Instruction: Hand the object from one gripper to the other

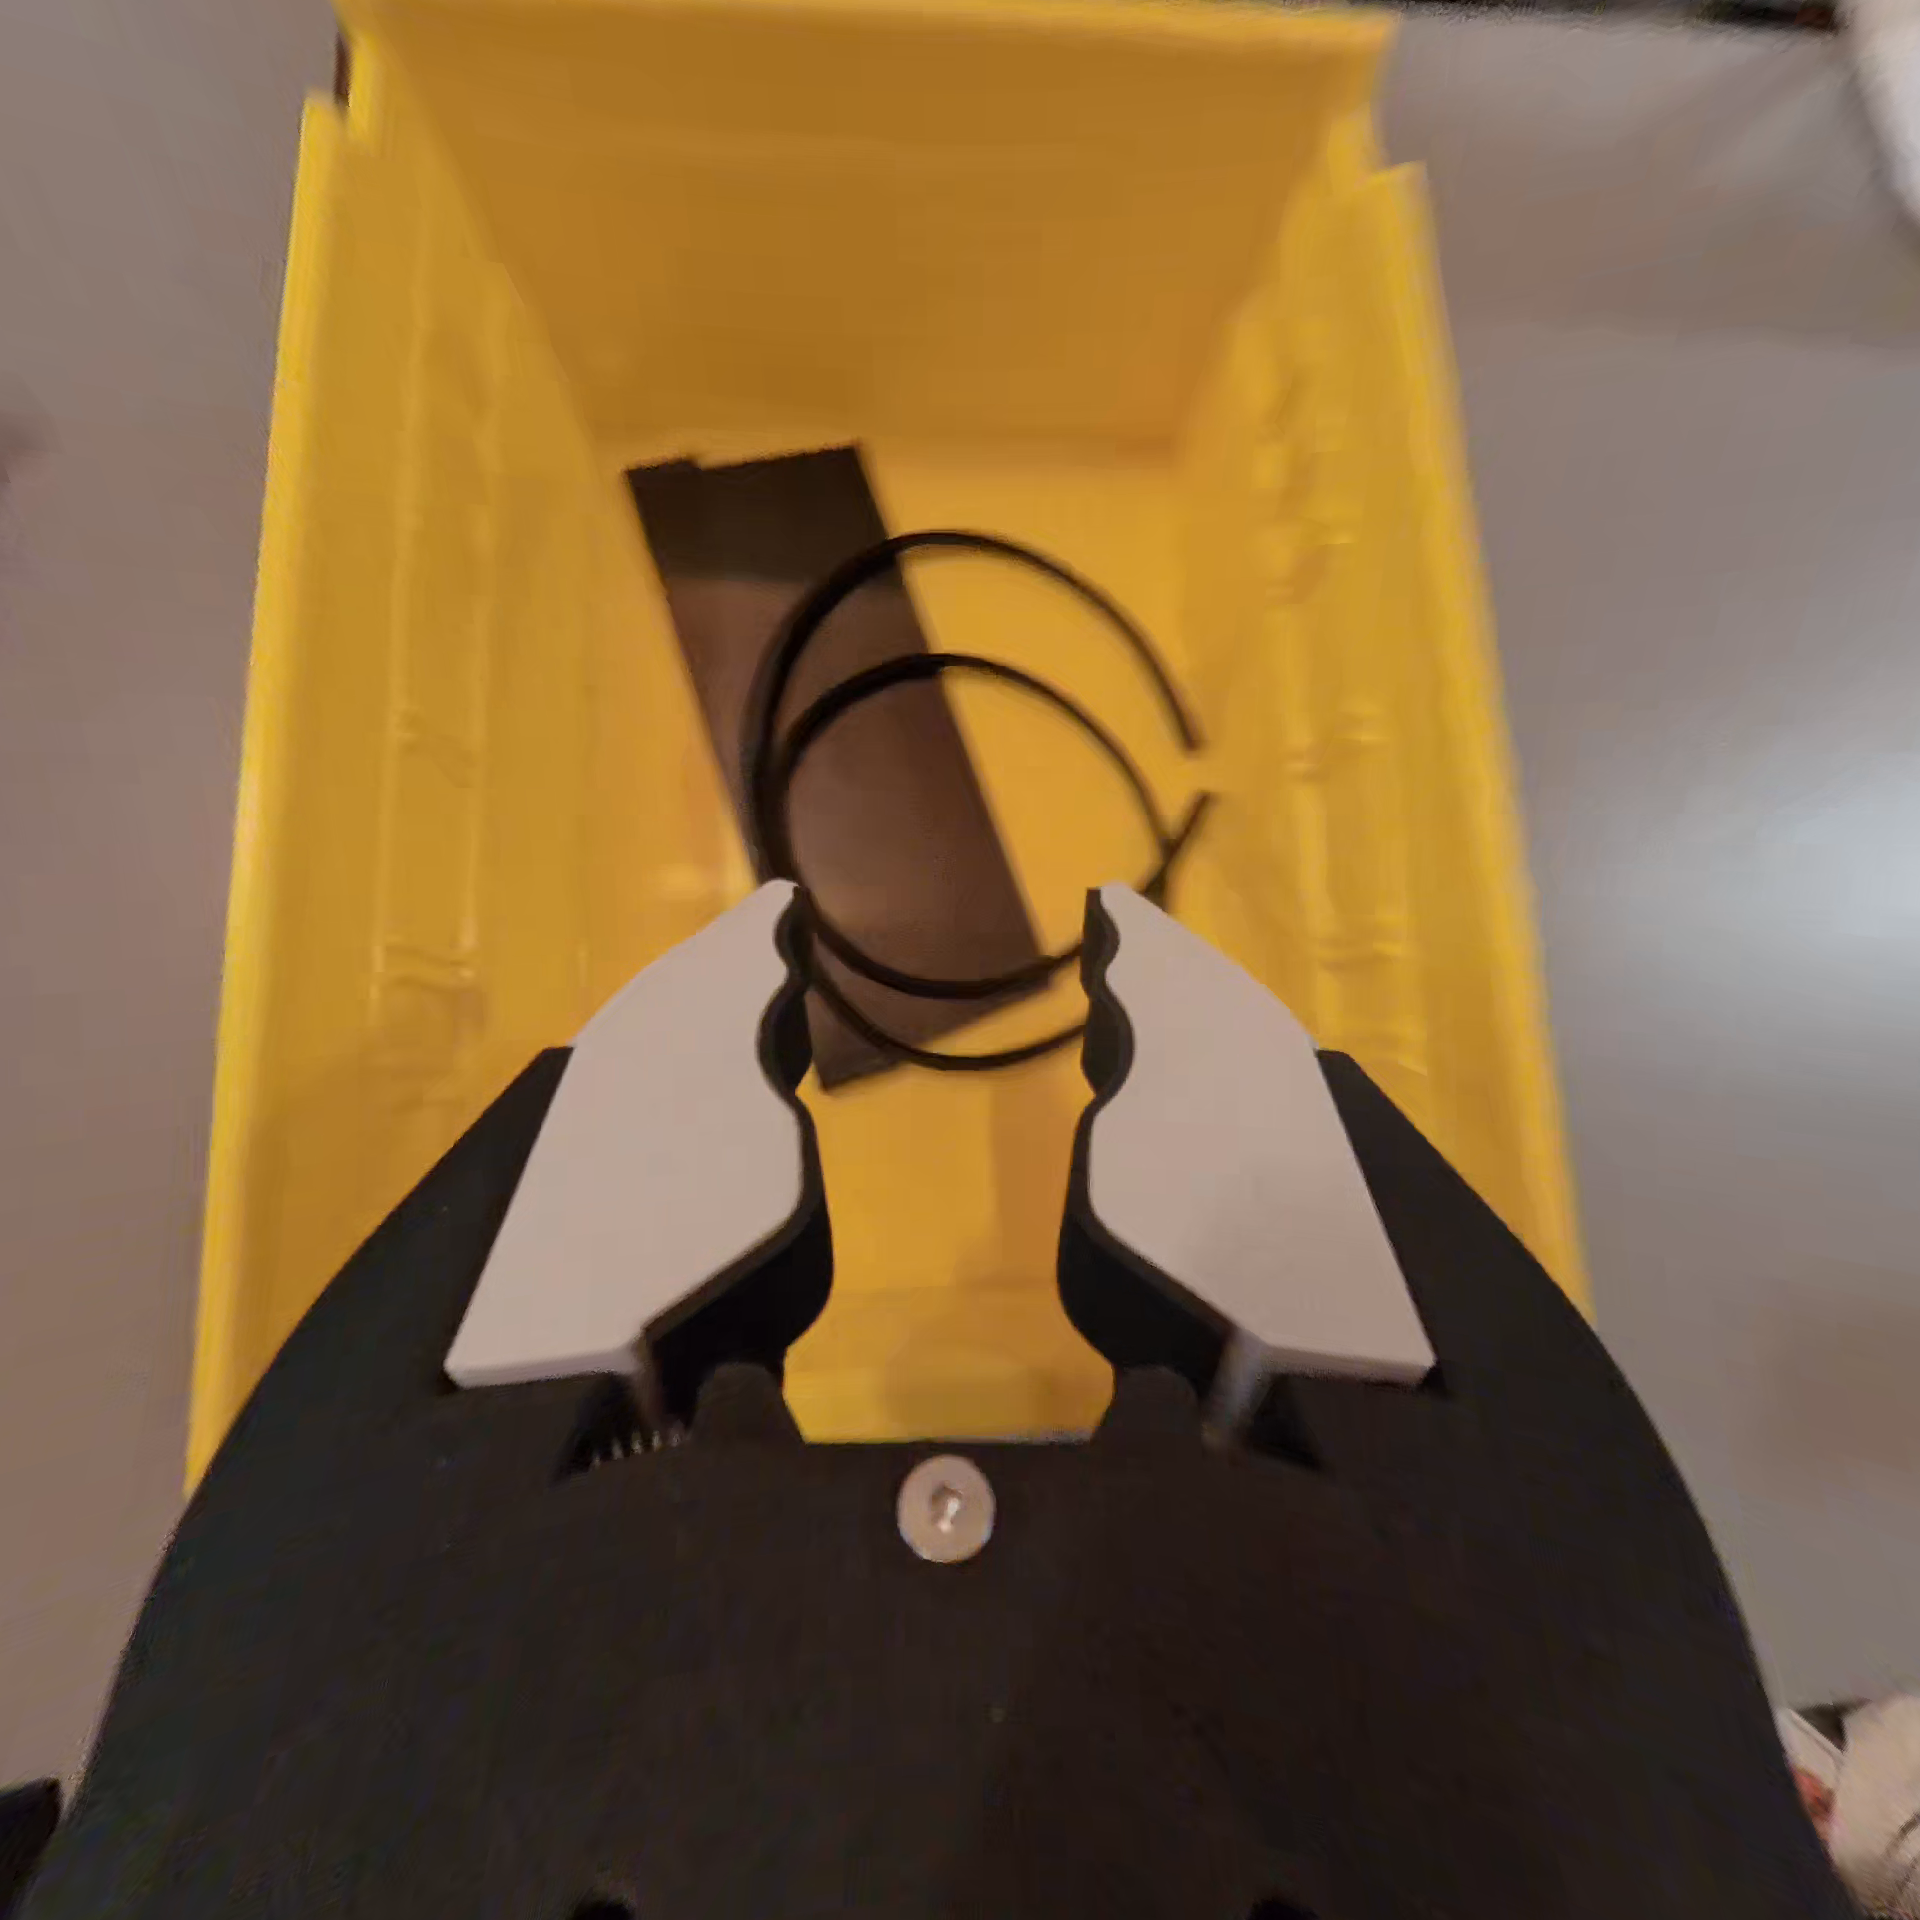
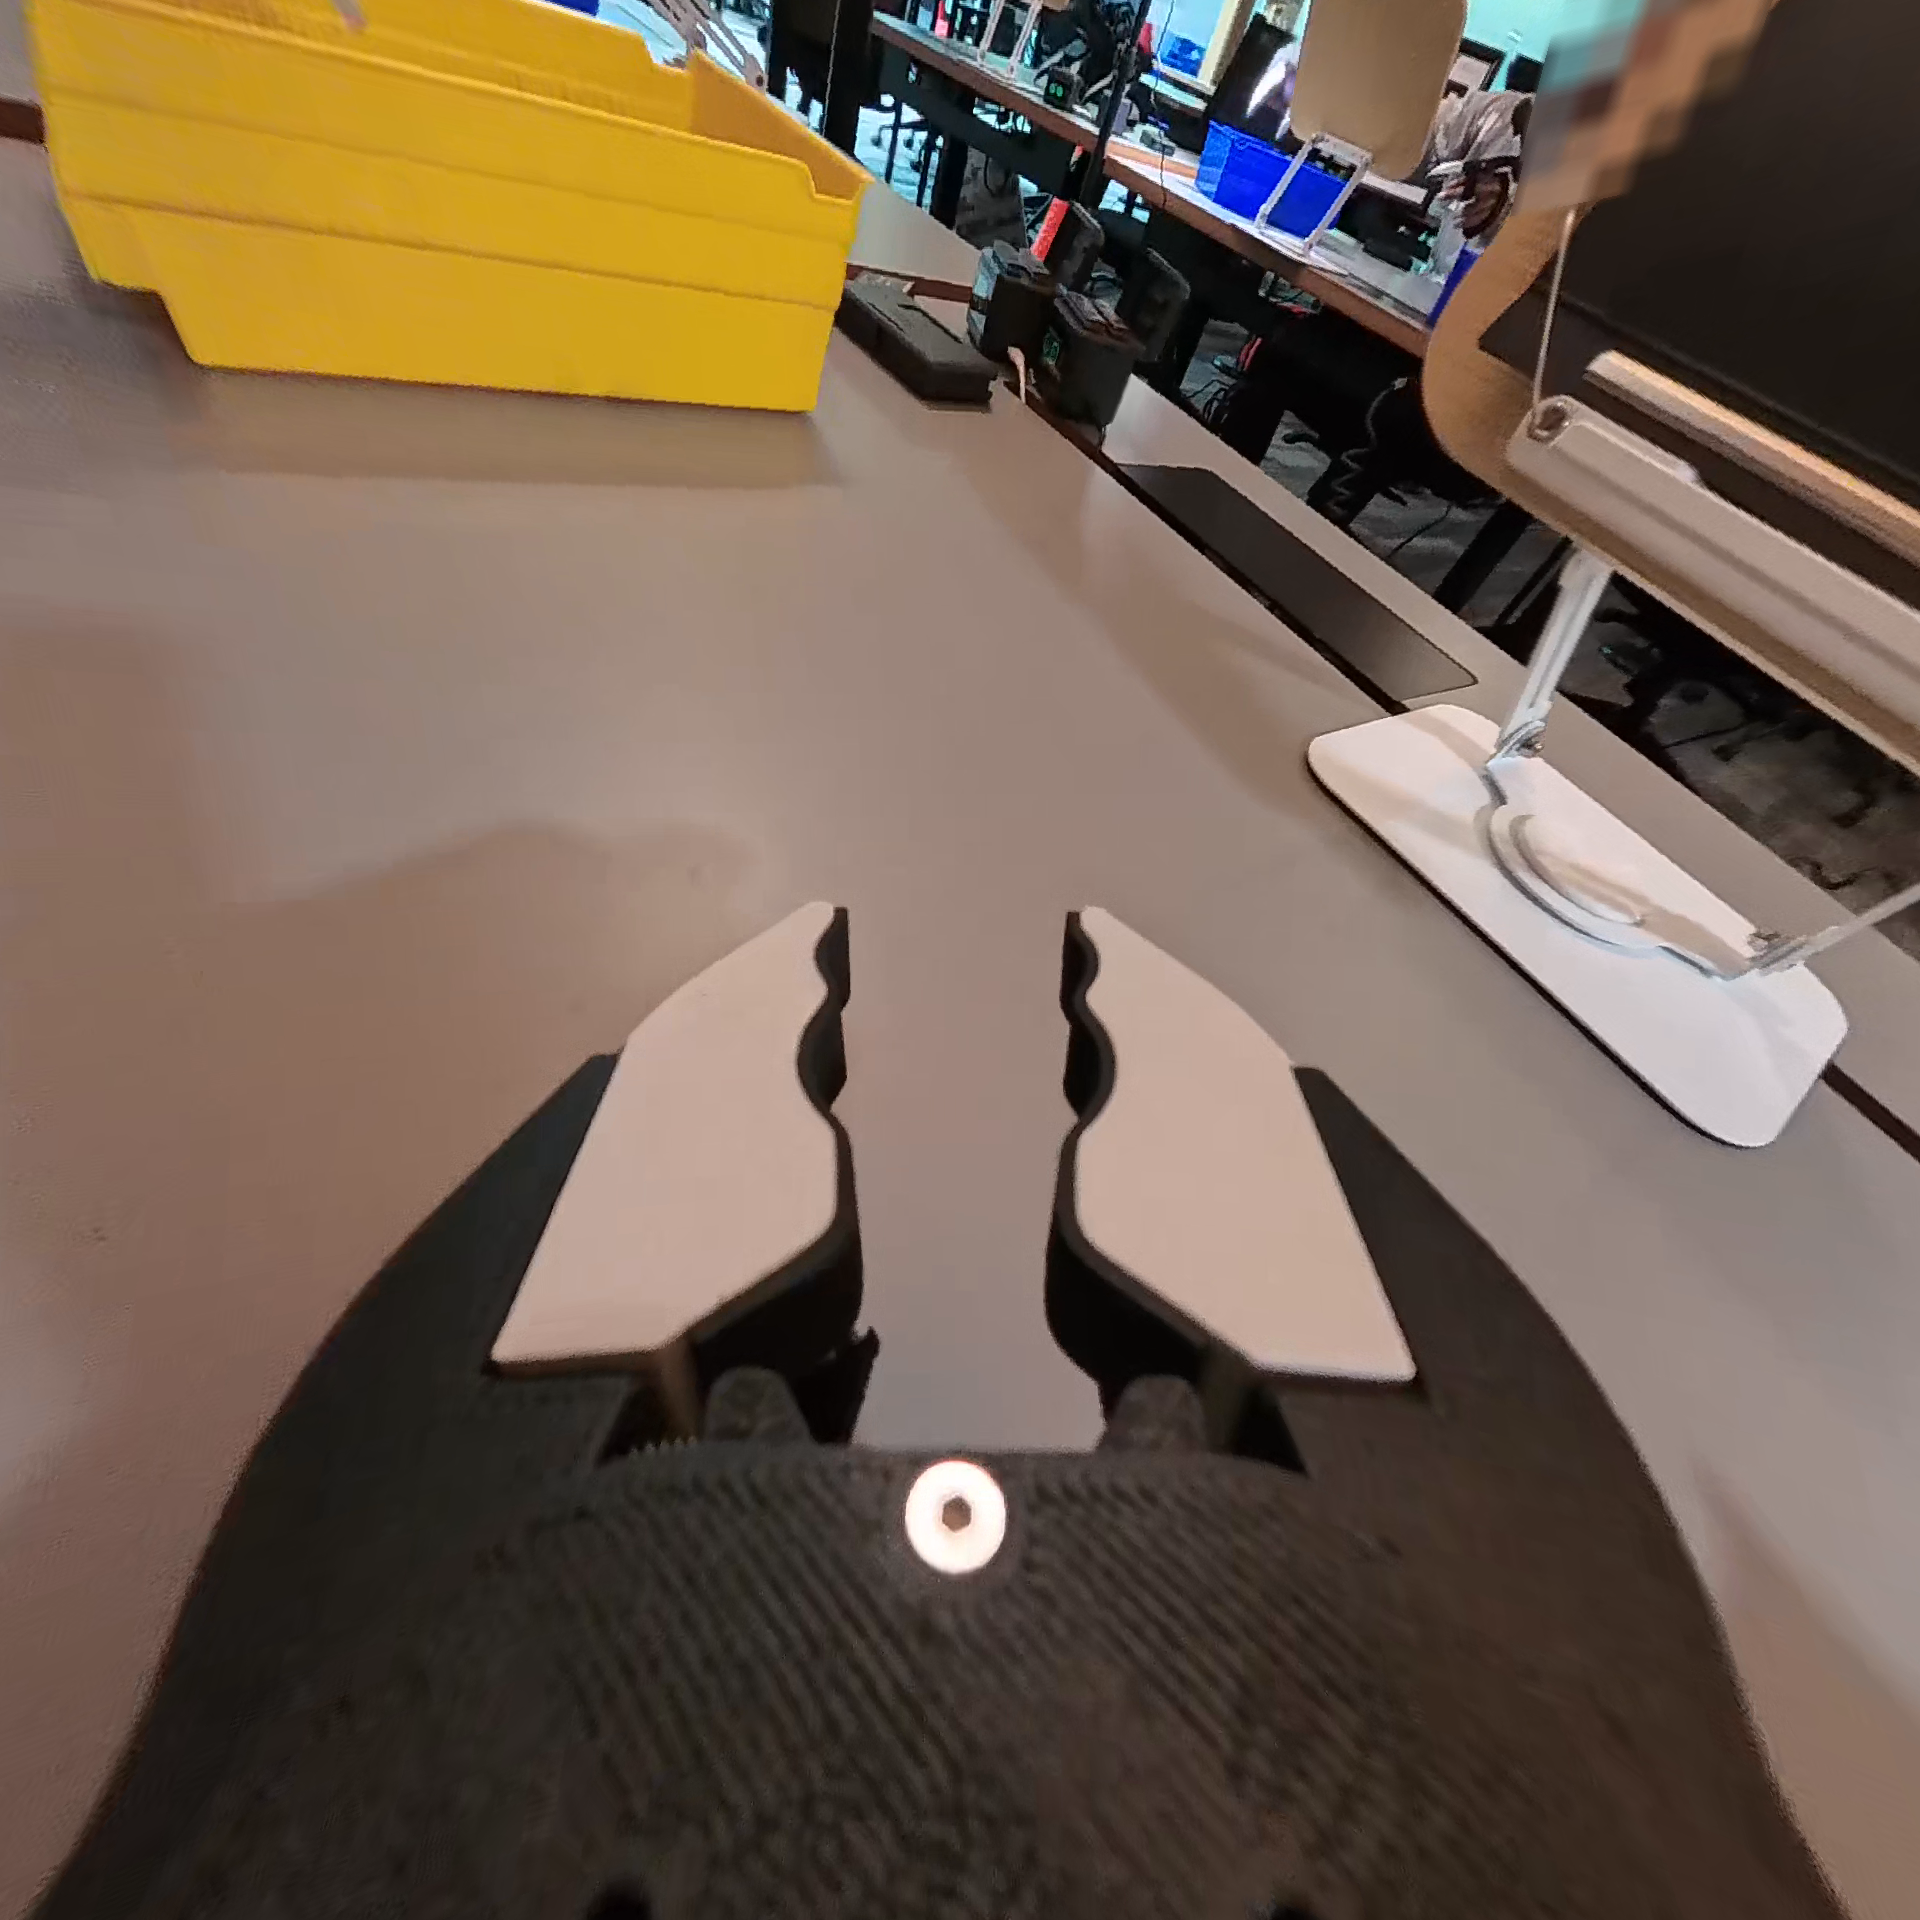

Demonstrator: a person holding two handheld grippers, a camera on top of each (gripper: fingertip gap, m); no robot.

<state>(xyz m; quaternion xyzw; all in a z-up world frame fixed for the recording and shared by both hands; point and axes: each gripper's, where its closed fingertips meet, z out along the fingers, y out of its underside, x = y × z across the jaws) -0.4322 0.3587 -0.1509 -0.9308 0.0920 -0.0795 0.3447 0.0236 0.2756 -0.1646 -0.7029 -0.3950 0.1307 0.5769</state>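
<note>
Left wrist view. The left gripper [image 1: 940,914] points down into the yellow bin [image 1: 343,831], jaws standing wide with nothing between them. The object is a thin black cable loop [image 1: 821,707], coiled about twice with free ends, lying on the bin floor. Relative to the bin: near the floor's middle, partly over a dark flat strip [image 1: 727,582] that lies slantwise toward the bin's far wall. The near arcs of the coil sit level with the fingertips [image 1: 727,935]; whether they touch I cannot tell, the picture is blurred. Bin walls are moulded plastic, ribbed along both long sides, smooth at the far end. Finger faces are flat pale grey with wavy black inner edges.

Handling, as judgement: very light, springy, thin, probably smooth. It would flex and could slip or spring out of a loose pinch. Best to take it where the two turns run close together, at the coil's left side or near arc, so both strands are caught at once, leaving the far arc free for the other gripper.

Right wrist view. The right gripper [image 2: 956,914] hovers low over the grey table [image 2: 623,675], jaws parted, empty. The bin [image 2: 468,260] stands ahead and left, well apart; a white stand base [image 2: 1455,810] lies opposite it, on the right. The loop is not visible here.
</note>
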